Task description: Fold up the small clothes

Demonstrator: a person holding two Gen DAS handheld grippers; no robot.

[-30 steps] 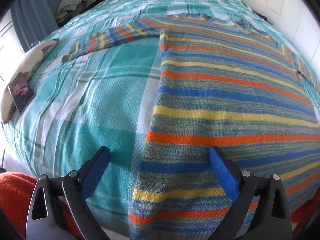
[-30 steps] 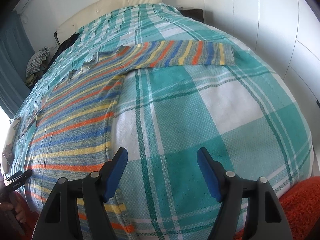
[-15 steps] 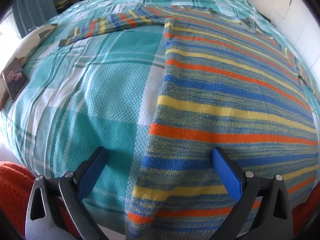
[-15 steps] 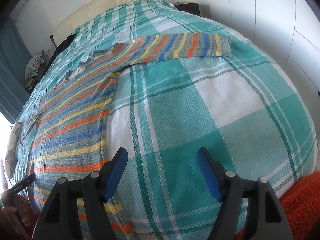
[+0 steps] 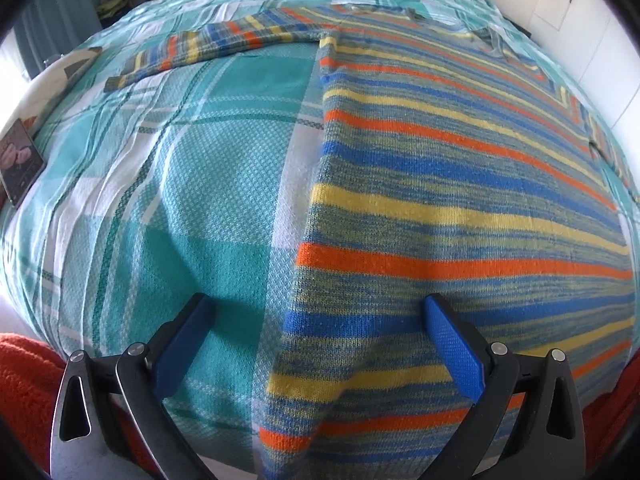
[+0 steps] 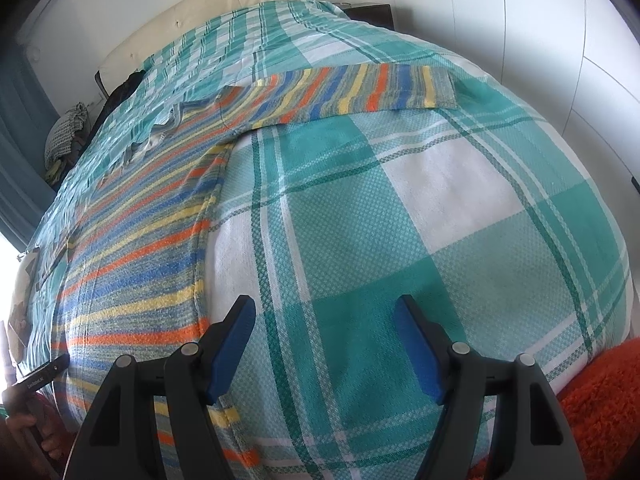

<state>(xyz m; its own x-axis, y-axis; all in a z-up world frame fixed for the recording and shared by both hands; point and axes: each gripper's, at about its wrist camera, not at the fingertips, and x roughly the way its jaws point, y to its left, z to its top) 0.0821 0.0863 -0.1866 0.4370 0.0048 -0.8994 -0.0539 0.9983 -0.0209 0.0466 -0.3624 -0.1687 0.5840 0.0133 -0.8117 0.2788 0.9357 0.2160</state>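
Note:
A striped sweater (image 5: 440,184) in blue, orange, yellow and grey lies flat on the bed, sleeves spread out. Its left sleeve (image 5: 216,42) reaches far left; its right sleeve (image 6: 360,88) shows in the right wrist view. My left gripper (image 5: 318,312) is open, straddling the sweater's lower left side edge just above it. My right gripper (image 6: 324,314) is open over the bedspread, just right of the sweater's lower right edge (image 6: 200,264). Neither holds anything.
The bed is covered by a teal and white plaid bedspread (image 6: 440,220). An orange rug (image 6: 600,400) lies at the foot. A small picture card (image 5: 20,160) lies at the left edge. White wall and cupboards (image 6: 540,40) stand to the right. Clothes pile (image 6: 64,136) sits far left.
Both grippers have moved forward and lower toward the sweater's bottom corners. Both stay open.

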